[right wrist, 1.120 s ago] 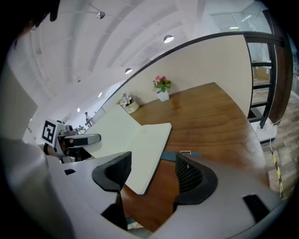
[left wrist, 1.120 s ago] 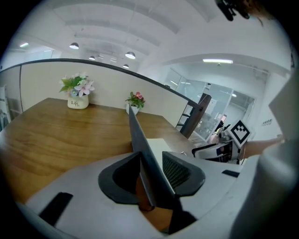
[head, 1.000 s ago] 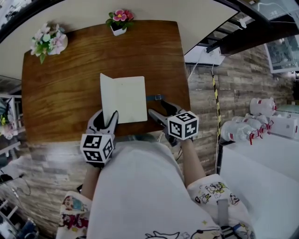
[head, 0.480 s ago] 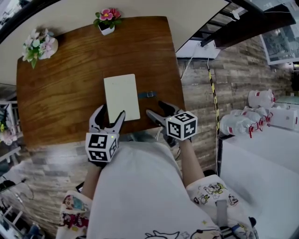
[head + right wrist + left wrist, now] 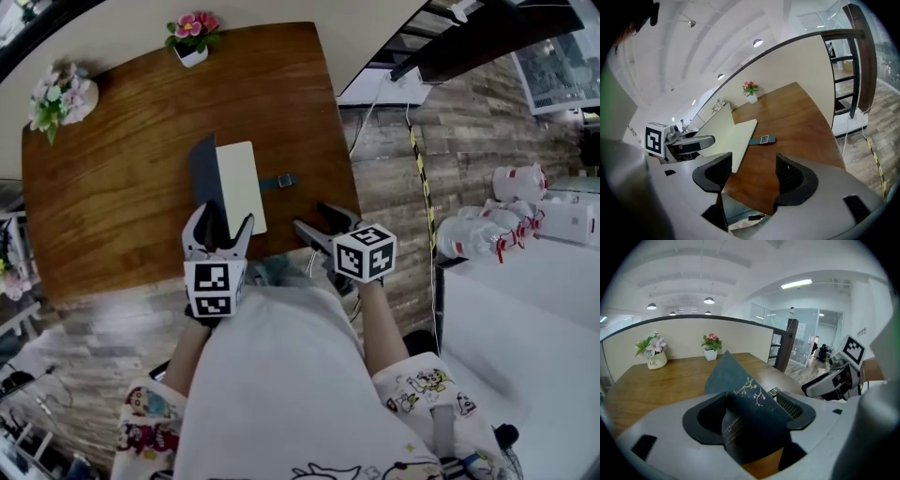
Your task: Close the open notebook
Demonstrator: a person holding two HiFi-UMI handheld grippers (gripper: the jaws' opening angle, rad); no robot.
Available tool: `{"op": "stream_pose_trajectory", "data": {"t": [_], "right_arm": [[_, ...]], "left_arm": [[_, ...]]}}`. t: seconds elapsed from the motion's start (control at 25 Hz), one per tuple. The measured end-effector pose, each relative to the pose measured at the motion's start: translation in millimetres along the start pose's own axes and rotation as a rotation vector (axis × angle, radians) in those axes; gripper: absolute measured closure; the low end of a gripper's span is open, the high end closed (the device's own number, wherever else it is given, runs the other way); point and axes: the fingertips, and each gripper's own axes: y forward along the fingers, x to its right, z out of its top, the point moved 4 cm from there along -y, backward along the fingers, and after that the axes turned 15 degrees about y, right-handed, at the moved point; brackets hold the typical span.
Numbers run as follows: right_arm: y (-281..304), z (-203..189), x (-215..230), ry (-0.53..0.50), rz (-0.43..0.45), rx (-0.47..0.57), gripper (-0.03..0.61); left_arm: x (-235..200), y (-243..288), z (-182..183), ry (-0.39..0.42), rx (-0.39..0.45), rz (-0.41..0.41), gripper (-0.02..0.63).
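The notebook (image 5: 240, 184) lies on the wooden table (image 5: 112, 187) with its cream page up. Its dark left cover (image 5: 203, 169) stands raised, partway over the page. In the left gripper view that cover (image 5: 740, 394), marked with a pale branch print, rises between my jaws. My left gripper (image 5: 219, 217) is opening, and the pads stand clear of the cover. At the table's near edge, right of the notebook, my right gripper (image 5: 321, 225) is open with nothing in it. The right gripper view shows the page (image 5: 738, 136) and the left gripper beside it.
A dark strap with a clasp (image 5: 278, 182) sticks out from the notebook's right side. A pink flower pot (image 5: 190, 39) and a pale bouquet (image 5: 58, 96) stand at the table's far edge. White bottles (image 5: 478, 239) and a white counter (image 5: 525, 328) are at the right.
The left cover has swung up from flat, so its dark outside now shows. My left gripper has shifted right along the near edge and its jaws have widened. The right gripper stays open.
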Motion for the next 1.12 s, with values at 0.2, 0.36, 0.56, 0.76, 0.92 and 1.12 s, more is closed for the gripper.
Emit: {"op": "stream_pose_trajectory", "data": {"t": [0.2,0.36,0.56,0.76,0.92,1.12], "right_arm": [[-8,-5,8,0.014,-0.011,0.008,0.293],[-14,-8,13,0.02,-0.019,0.012,0.293],[-19,-11,15,0.037,-0.016,0.025,0.293],[-20,-16,16,0.045,-0.013,0.021,0.293],[-22,-18,16,0.057,-0.01,0.022,0.293],[-26,-19,20,0.072,-0.012,0.037,0.293]], "left_arm": [[13,13,-2,0.059,-0.029,0.028,0.291],[19,20,-5,0.098,-0.053,0.053,0.285],[27,29,-8,0.144,-0.083,0.087,0.284],[34,38,-14,0.189,-0.107,0.091,0.275],[35,42,-15,0.236,-0.128,0.111,0.272],[41,48,-20,0.268,-0.144,0.106,0.262]]}}
